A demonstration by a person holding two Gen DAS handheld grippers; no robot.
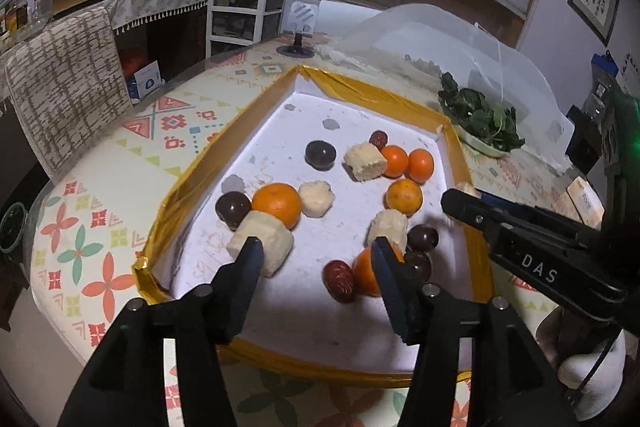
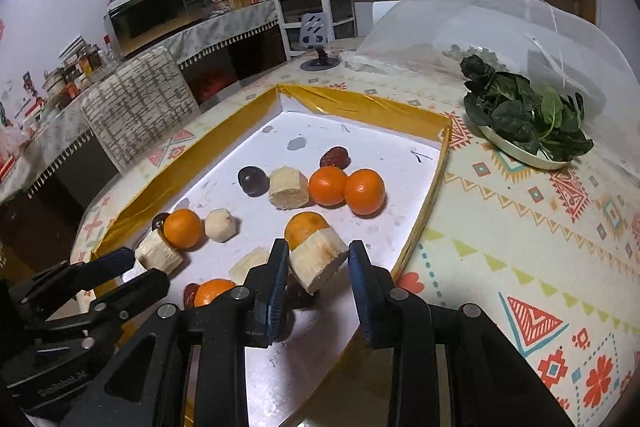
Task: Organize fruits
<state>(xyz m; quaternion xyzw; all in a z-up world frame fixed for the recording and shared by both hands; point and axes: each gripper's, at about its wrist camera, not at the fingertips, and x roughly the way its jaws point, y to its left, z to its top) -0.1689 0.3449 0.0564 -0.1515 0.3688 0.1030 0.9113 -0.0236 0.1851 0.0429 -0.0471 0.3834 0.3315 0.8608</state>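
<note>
A white tray with a gold rim (image 1: 192, 183) (image 2: 432, 187) holds several oranges, pale banana chunks, dark round fruits and red dates. My left gripper (image 1: 316, 247) is open over the tray's near part, between a banana chunk (image 1: 264, 239) and an orange (image 1: 366, 273). My right gripper (image 2: 318, 251) has a cut banana chunk (image 2: 318, 259) between its open fingers; whether the chunk is lifted or resting I cannot tell. In the left wrist view the right gripper (image 1: 460, 197) shows at the tray's right rim. In the right wrist view the left gripper (image 2: 136, 267) shows at lower left.
A plate of green leaves (image 1: 480, 119) (image 2: 528, 115) stands right of the tray under a clear mesh dome (image 2: 480, 27). A patterned tablecloth (image 2: 540, 227) covers the table. A chair back (image 1: 64, 83) and drawer units (image 1: 248, 7) stand behind.
</note>
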